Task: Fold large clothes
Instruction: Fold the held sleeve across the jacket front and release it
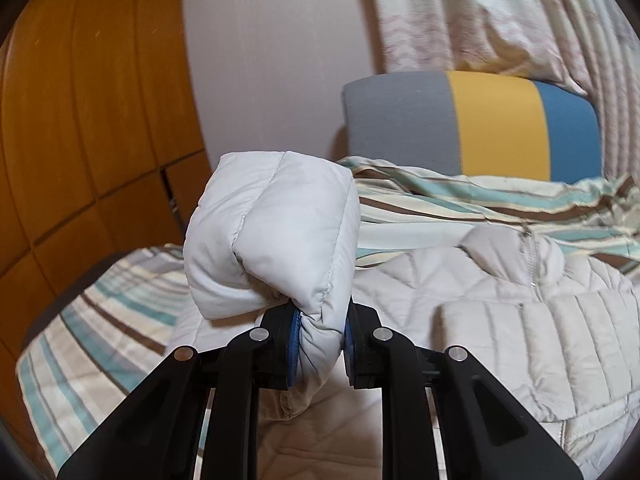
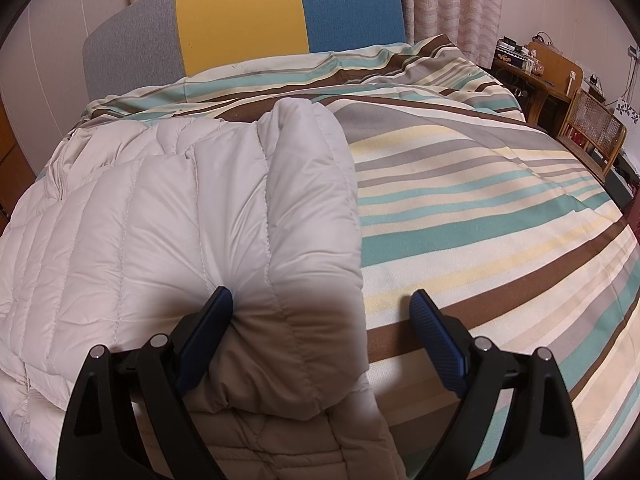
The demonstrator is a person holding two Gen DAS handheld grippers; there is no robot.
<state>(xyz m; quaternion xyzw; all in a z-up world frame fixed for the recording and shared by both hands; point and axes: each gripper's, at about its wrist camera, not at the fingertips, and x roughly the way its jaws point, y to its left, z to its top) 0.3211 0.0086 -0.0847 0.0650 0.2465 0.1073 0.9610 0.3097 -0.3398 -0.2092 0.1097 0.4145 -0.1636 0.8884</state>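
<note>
The jacket (image 2: 132, 216) lies spread on the bed (image 2: 480, 208), over the striped cover, its zipped collar toward the headboard (image 2: 240, 20) — laid flat so its parts can be folded in over the body.

The left tool (image 1: 320, 332) is clamped on the sleeve (image 1: 272, 224) near its end; the puffy fabric bulges up above the blue pads (image 1: 294, 344) and is lifted clear of the bed. Gripping close to the cuff probably gives control of the whole sleeve as it is carried across the body, which shows to the right in that view.

The right tool (image 2: 324, 312) stands wide open and grips nothing. Its left pad (image 2: 208, 328) presses into the edge of a folded quilted section (image 2: 304, 208), while the other pad hangs over bare cover. Likely it sits there to pin that fold — keeping the slippery padding from springing open while the other side comes over.
</note>
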